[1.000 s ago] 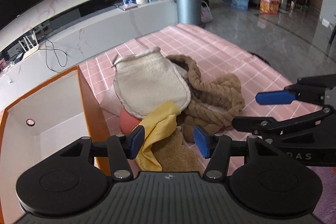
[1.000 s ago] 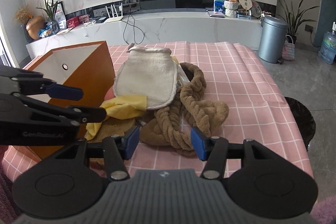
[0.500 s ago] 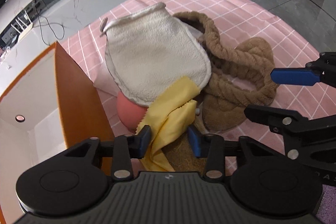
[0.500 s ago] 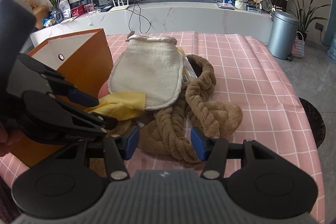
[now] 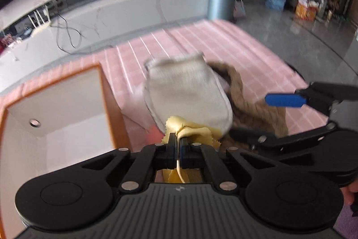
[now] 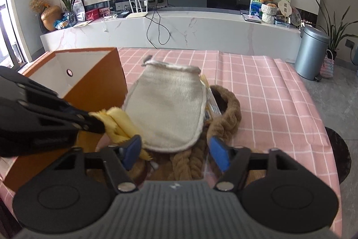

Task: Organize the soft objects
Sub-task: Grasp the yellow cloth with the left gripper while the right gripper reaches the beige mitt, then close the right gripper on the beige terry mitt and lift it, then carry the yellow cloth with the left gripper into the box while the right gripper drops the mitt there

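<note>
Left wrist view: the picture is smeared by motion. The left gripper (image 5: 178,142) has its jaws pressed together on a bunched fold of the yellow cloth (image 5: 190,130), which puffs out just ahead of the fingertips and hangs down behind them. Right past the cloth lies the cream mitt (image 5: 185,91), and the yellow fabric overlaps its near edge. To the mitt's right the brown braided rope (image 5: 252,109) curls over the pink checked tablecloth (image 5: 223,44). The open orange box (image 5: 56,109), white inside, stands at the left, close beside the pile. The right gripper (image 5: 264,120) reaches in from the right above the rope, one blue pad visible.

Right wrist view: the right gripper (image 6: 176,150) has its jaws apart and opening; the rope (image 6: 226,118) and the mitt's (image 6: 167,109) near edge lie in front of and below the gap, and the pads seem to press on nothing, though the angle makes this hard to judge. The left gripper (image 6: 98,124) comes in from the left, clamped on the yellow cloth (image 6: 120,124), whose far part runs under the left blue pad. The orange box (image 6: 96,82) stands behind it on the tablecloth (image 6: 268,93).
</note>
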Demonstrator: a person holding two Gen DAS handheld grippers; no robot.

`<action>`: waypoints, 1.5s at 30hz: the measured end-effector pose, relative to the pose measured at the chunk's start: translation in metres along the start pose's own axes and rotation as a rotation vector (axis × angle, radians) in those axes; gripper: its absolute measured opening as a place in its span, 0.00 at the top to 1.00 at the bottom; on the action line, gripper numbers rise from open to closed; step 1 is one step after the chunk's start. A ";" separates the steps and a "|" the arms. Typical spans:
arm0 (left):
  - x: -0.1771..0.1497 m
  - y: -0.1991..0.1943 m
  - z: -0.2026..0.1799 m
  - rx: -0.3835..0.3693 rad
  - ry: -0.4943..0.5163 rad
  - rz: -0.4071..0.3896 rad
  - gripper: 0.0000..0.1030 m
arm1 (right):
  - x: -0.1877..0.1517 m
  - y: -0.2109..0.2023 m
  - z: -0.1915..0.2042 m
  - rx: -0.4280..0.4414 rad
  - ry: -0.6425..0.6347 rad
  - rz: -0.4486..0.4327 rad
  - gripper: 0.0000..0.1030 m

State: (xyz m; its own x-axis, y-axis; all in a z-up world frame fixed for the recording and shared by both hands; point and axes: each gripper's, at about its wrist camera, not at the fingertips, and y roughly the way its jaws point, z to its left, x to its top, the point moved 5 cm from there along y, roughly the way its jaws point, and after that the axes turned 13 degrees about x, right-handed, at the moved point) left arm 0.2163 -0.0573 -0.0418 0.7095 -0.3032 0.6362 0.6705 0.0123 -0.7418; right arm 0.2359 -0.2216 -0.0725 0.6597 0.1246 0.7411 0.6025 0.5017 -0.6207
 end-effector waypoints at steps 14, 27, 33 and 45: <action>0.017 0.020 0.046 0.070 -0.161 -0.053 0.99 | 0.029 0.085 0.010 0.073 -0.017 0.107 0.04; 0.003 0.020 0.053 0.007 -0.208 -0.053 0.99 | 0.027 0.097 0.016 0.169 0.090 0.181 0.73; 0.001 0.013 0.054 0.002 -0.222 -0.066 0.99 | 0.031 0.069 0.027 0.106 0.021 0.116 0.90; 0.010 -0.031 0.045 0.006 -0.231 -0.161 0.99 | 0.041 -0.017 0.034 0.038 -0.031 -0.046 0.92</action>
State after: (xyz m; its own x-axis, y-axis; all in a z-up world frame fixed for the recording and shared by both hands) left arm 0.2122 -0.0179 -0.0029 0.6241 -0.0768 0.7776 0.7792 -0.0121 -0.6266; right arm 0.2374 -0.1962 -0.0229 0.6172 0.1262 0.7766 0.6141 0.5398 -0.5758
